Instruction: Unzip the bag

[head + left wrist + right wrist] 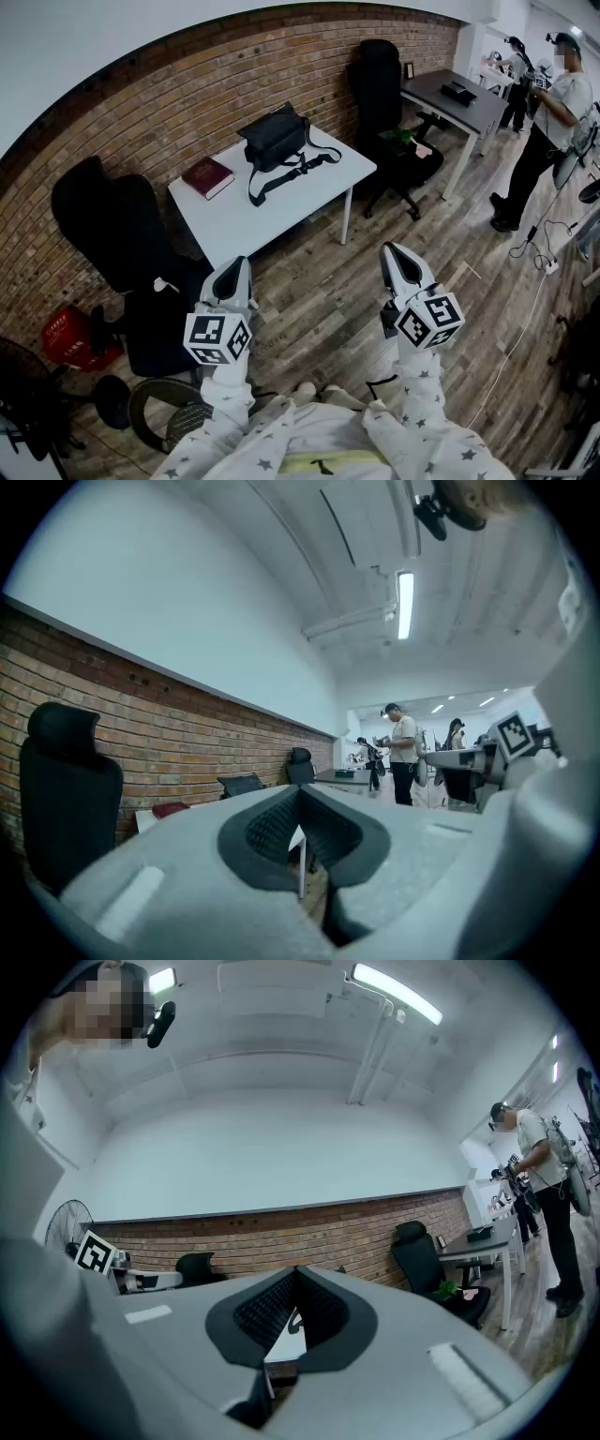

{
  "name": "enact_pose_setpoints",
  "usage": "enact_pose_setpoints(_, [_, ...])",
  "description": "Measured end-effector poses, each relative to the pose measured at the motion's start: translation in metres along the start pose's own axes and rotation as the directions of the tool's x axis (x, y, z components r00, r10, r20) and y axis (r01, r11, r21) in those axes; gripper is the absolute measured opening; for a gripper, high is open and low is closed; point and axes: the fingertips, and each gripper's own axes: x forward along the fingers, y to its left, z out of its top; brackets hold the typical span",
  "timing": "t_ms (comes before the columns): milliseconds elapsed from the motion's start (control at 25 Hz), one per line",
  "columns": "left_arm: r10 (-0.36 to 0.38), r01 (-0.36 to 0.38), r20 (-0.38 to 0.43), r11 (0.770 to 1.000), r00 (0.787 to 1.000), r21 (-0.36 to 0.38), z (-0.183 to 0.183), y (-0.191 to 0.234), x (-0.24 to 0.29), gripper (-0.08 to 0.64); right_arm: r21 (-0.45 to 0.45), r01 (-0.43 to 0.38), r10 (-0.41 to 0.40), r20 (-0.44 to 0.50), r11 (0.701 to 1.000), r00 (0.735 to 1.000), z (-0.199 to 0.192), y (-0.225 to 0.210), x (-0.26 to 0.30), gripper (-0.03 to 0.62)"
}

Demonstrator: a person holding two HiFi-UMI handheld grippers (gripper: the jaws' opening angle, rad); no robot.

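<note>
A black bag (275, 137) with a long strap lies on the far part of a white table (246, 212) by the brick wall. My left gripper (235, 271) and right gripper (397, 255) are both held up over the wooden floor, well short of the table, tips pointing toward it. Both are shut with nothing between the jaws. In the left gripper view the left gripper (298, 791) shows tips meeting, and the bag (241, 784) is small in the distance. The right gripper (296, 1272) likewise shows its tips touching, and its jaws hide most of the table.
A dark red book (207, 176) lies on the table's left end. Black office chairs stand left (105, 225) and behind right (384, 89) of the table. A grey desk (459, 101) and a standing person (548, 122) are at far right. A red crate (70, 337) sits on the floor at left.
</note>
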Motion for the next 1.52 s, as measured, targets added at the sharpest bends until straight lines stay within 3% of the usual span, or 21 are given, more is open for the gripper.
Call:
enact_pose_setpoints(520, [0.010, -0.010, 0.006, 1.000, 1.000, -0.003, 0.002, -0.011, 0.002, -0.002, 0.032, 0.006, -0.006, 0.001, 0.999, 1.000, 0.001, -0.015, -0.006, 0.008])
enact_pose_setpoints(1040, [0.044, -0.044, -0.016, 0.999, 0.999, -0.020, -0.015, -0.019, -0.001, -0.002, 0.063, -0.048, 0.048, 0.002, 0.997, 0.999, -0.011, -0.026, -0.006, 0.008])
enact_pose_setpoints(1280, [0.061, -0.062, -0.040, 0.998, 0.997, -0.033, -0.029, -0.001, 0.023, -0.002, 0.097, -0.046, 0.048, -0.021, 0.994, 0.999, -0.029, -0.039, 0.027, 0.008])
enact_pose_setpoints(1520, [0.084, -0.086, -0.047, 0.995, 0.995, -0.049, -0.038, 0.032, 0.076, -0.002, 0.106, -0.089, 0.094, -0.047, 0.990, 0.994, -0.045, -0.053, 0.097, 0.009])
